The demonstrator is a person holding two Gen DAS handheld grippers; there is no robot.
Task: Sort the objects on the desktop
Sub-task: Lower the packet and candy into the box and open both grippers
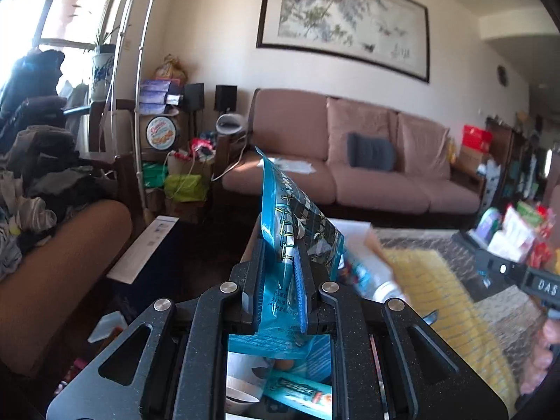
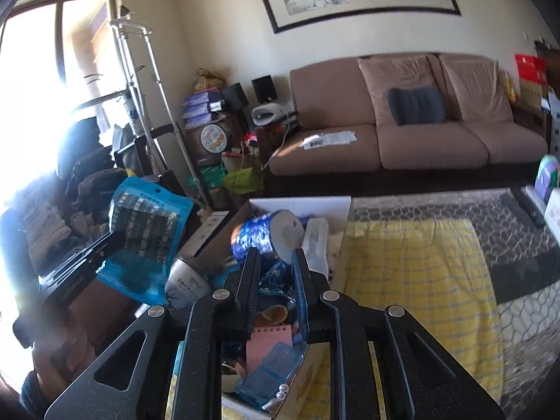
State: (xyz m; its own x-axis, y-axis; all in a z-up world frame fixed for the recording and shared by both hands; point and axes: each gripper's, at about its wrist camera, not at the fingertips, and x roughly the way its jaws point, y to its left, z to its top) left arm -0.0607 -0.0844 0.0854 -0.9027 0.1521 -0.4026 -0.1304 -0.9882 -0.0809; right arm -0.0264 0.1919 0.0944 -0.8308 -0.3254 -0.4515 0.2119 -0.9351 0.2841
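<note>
Where sunlight floods in, yellow cloth (image 2: 420,301) before pink sofa (image 2: 413,140).

A: Wall items?
B: Cream wall; framed ink painting (image 1: 344,22) at twelve o'clock.
A: Seating?
B: Pink three-seat sofa (image 2: 413,119), grey cushion (image 2: 416,105).
A: Light?
B: Bright window (image 2: 45,80) at nine o'clock; metal rack (image 1: 140,80) beside it.
</note>
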